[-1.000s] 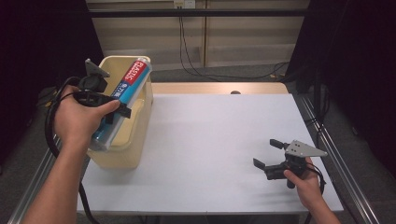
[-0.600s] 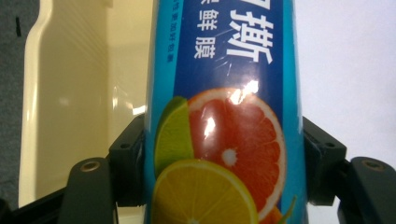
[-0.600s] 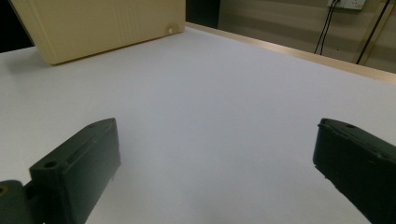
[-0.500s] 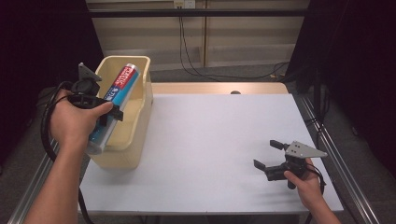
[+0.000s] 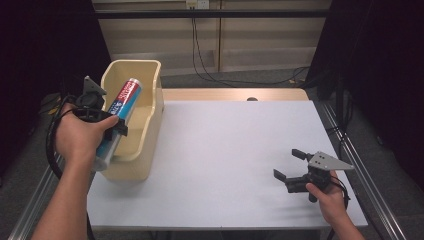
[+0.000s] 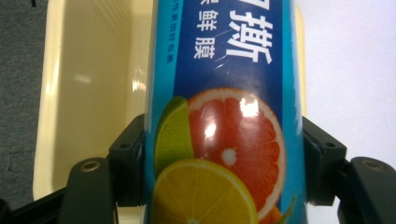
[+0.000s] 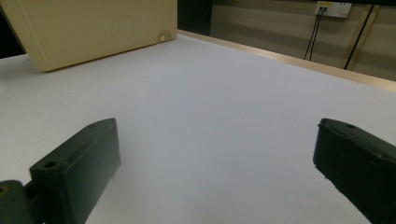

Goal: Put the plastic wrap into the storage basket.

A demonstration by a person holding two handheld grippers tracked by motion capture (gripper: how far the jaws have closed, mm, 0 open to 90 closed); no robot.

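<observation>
A blue cling-film roll (image 5: 119, 117) is pinched between the jaws of the left gripper (image 5: 111, 126) and held tilted over the cream bin (image 5: 150, 117) at the table's (image 5: 240, 150) left edge. At the near right, the right gripper (image 5: 290, 165) is held just above the table, its jaws spread with nothing between them.

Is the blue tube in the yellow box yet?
Almost. Done: the left gripper has grabbed the blue cling-film tube with fruit pictures. In hand: it tilts over the cream plastic bin. Left: lowering it inside and letting go. The right gripper waits open on the white table.
</observation>
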